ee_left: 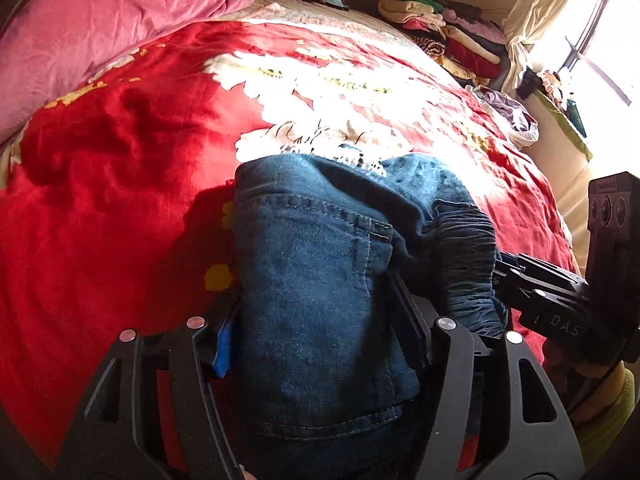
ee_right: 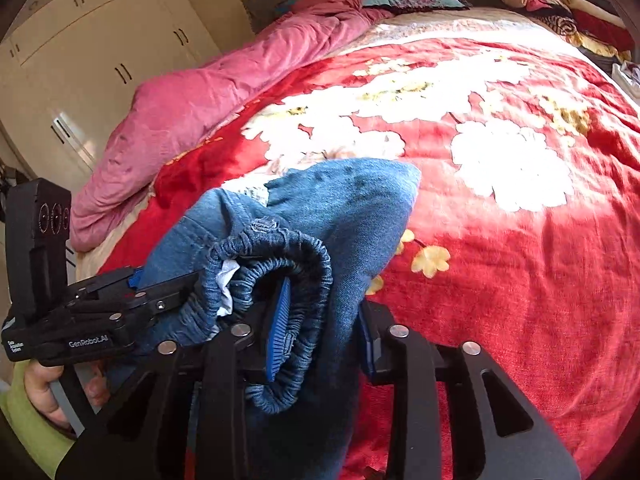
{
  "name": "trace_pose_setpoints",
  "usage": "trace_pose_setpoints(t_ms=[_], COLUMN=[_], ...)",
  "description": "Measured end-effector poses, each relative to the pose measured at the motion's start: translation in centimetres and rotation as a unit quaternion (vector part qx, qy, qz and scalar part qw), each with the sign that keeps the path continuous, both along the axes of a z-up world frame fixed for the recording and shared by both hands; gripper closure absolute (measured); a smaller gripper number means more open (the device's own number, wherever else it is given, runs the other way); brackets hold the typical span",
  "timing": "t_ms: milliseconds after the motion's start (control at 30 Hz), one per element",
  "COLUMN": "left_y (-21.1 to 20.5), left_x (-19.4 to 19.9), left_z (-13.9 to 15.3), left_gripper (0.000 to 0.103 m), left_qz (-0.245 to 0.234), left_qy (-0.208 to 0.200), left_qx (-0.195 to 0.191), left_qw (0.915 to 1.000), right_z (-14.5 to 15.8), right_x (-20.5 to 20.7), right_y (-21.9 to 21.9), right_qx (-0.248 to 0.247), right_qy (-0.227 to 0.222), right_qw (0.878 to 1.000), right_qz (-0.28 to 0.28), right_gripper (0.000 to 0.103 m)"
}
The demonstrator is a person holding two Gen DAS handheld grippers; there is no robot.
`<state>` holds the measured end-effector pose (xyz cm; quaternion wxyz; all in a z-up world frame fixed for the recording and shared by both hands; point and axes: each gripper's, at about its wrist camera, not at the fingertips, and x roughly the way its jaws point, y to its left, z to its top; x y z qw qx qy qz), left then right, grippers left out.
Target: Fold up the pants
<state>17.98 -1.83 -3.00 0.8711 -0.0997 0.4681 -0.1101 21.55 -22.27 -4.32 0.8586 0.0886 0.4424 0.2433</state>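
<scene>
A pair of blue denim pants (ee_left: pixel 312 240) hangs bunched above the red bed cover, held by both grippers. My left gripper (ee_left: pixel 316 320) is shut on a thick fold of the denim, which fills the gap between its fingers; a blue pad (ee_left: pixel 224 344) shows at the left. In the right wrist view my right gripper (ee_right: pixel 324 328) is shut on the pants (ee_right: pixel 352 200) at the elastic waistband (ee_right: pixel 280 248), which curls around one blue pad (ee_right: pixel 280 320). Each gripper shows in the other's view, the right gripper (ee_left: pixel 516 276) on the waistband and the left gripper (ee_right: pixel 172 292) close beside it.
A red floral blanket (ee_right: pixel 500 240) covers the bed. A pink quilt (ee_left: pixel 100 32) lies along its far left side. Folded clothes (ee_left: pixel 448 36) are stacked at the far right corner. A cream wardrobe (ee_right: pixel 100 48) stands left. A hand (ee_right: pixel 40 392) in a green sleeve holds the left gripper.
</scene>
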Motion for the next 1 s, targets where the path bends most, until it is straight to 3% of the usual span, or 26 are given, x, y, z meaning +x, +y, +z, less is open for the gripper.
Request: trace_pose_setpoints(t_ms=[200, 667, 767, 867, 1000], left_y=[0.3, 0.8, 1.0, 1.3, 1.7], left_x=[0.0, -0.4, -0.8, -1.3, -2.2], left_z=[-1.1, -1.1, -0.6, 0.1, 1.2], left_gripper=[0.038, 0.025, 0.024, 0.023, 0.021], left_qz=[-0.001, 0.004, 0.007, 0.008, 0.013], left_qy=[0.008, 0.0, -0.005, -0.009, -0.019], left_qx=[-0.001, 0.001, -0.001, 0.0, 0.0], left_qw=[1.0, 1.0, 1.0, 0.9999, 0.9997], right_z=[-1.6, -0.4, 0.3, 1.1, 2.3], right_x=[0.2, -0.3, -0.7, -1.2, -2.1], right_y=[-0.4, 0.3, 0.3, -0.1, -0.9], right_qx=[-0.001, -0.047, -0.053, -0.051, -0.048], right_qy=[0.013, 0.005, -0.003, -0.015, -0.032], right_qw=[1.0, 0.998, 0.998, 0.997, 0.996], right_qz=[-0.018, -0.036, -0.042, -0.048, -0.063], right_gripper=[0.062, 0.053, 0.047, 0.034, 0.031])
